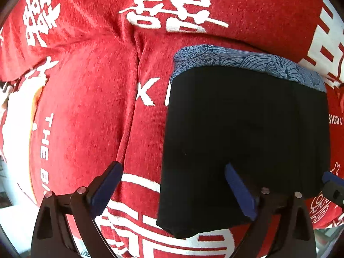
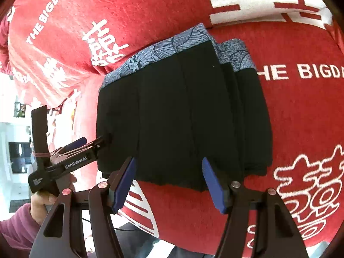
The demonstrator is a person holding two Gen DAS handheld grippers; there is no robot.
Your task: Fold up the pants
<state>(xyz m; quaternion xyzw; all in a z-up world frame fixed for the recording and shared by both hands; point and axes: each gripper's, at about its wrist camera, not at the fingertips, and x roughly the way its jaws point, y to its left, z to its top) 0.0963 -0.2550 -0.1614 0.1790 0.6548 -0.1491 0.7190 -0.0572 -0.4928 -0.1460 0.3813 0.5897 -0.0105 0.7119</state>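
The black pants lie folded into a compact rectangle on a red blanket, with the blue patterned waistband at the far edge. My left gripper points down and is open, straddling the left edge of the pants without pressing on them. In the right wrist view the pants lie in several stacked layers, with the waistband on the far side. My right gripper stands open just before their near edge, with nothing held. The left gripper shows at the pants' left side, held by a hand.
The red blanket with white characters and lettering covers the whole surface and has a long crease left of the pants. Past its left edge a white floor and furniture show. A mauve sleeve is at the lower left.
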